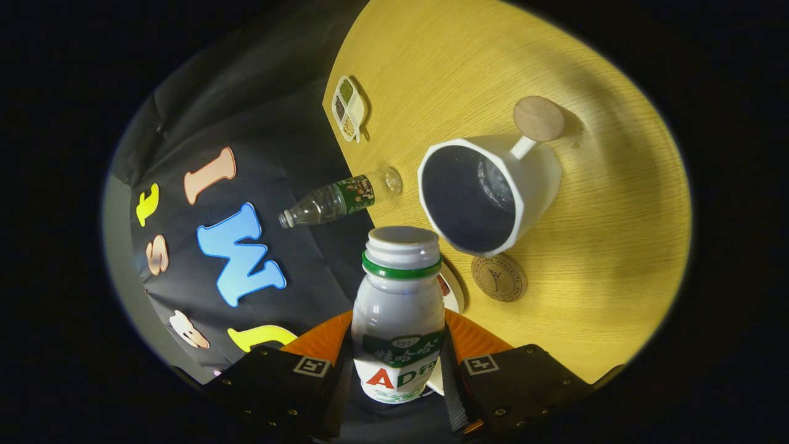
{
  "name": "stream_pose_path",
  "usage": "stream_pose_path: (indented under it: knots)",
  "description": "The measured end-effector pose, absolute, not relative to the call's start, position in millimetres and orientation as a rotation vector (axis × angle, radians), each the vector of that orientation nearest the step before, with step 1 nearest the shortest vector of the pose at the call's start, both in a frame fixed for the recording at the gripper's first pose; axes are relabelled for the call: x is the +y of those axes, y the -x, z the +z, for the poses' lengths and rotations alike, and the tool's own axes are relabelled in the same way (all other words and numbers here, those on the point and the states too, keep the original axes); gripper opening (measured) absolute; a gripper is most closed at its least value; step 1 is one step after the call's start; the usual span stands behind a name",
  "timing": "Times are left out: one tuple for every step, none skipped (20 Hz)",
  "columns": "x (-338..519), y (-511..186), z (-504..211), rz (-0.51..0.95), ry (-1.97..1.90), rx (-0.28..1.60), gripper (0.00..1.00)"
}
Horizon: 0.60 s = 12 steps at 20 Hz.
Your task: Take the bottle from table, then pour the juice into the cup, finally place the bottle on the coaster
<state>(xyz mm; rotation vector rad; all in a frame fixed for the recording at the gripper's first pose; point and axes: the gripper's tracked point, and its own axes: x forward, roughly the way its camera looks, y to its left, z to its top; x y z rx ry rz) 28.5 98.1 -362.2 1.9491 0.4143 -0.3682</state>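
Observation:
A small white juice bottle point(399, 320) with a green neck ring and no cap sits between my fingers, and my gripper point(398, 338) is shut on its labelled body. The whole view is rolled, so the table point(616, 259) runs slanted. The bottle's open mouth point(402, 237) points past the near rim of a white mug point(493, 191) with a dark inside and a handle on its far side. Just ahead of the right finger, beside the mug's base, lies a brown round coaster point(498, 277) with a printed mark. A plain cork coaster point(538, 117) lies beyond the mug's handle.
A clear plastic water bottle point(339, 200) with a green label stands at the table's edge beyond the juice bottle. Farther along that edge is a small white dish point(348, 108) with divided sections. A white round disc point(452, 290) peeks out behind the juice bottle. The booth's black cloth wall point(271, 123) borders the table.

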Motion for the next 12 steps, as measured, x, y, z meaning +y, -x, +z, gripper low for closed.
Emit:
stream_pose_path:
  knots:
    - [97.6, -27.6, -363.8, -0.369, -1.953, 0.412, 0.63]
    - [97.3, -26.4, -364.2, -0.371, -1.952, 0.41, 0.63]
    - [97.9, -25.4, -365.4, -0.367, -1.945, 0.412, 0.64]
    - [98.0, -24.5, -365.4, -0.362, -1.935, 0.415, 0.63]
    - [97.8, -23.8, -365.8, -0.357, -1.926, 0.416, 0.63]
    - [95.8, -23.9, -365.4, -0.353, -1.92, 0.415, 0.63]
    - [94.6, -23.4, -364.4, -0.349, -1.914, 0.409, 0.64]
    - [94.4, -23.8, -363.4, -0.342, -1.906, 0.405, 0.63]
    - [95.0, -23.3, -362.7, -0.337, -1.897, 0.402, 0.63]
    - [95.4, -23.7, -361.8, -0.328, -1.896, 0.403, 0.63]
    - [96.2, -23.5, -361.4, -0.324, -1.897, 0.402, 0.63]
    - [96.7, -23.8, -361.2, -0.322, -1.897, 0.402, 0.63]
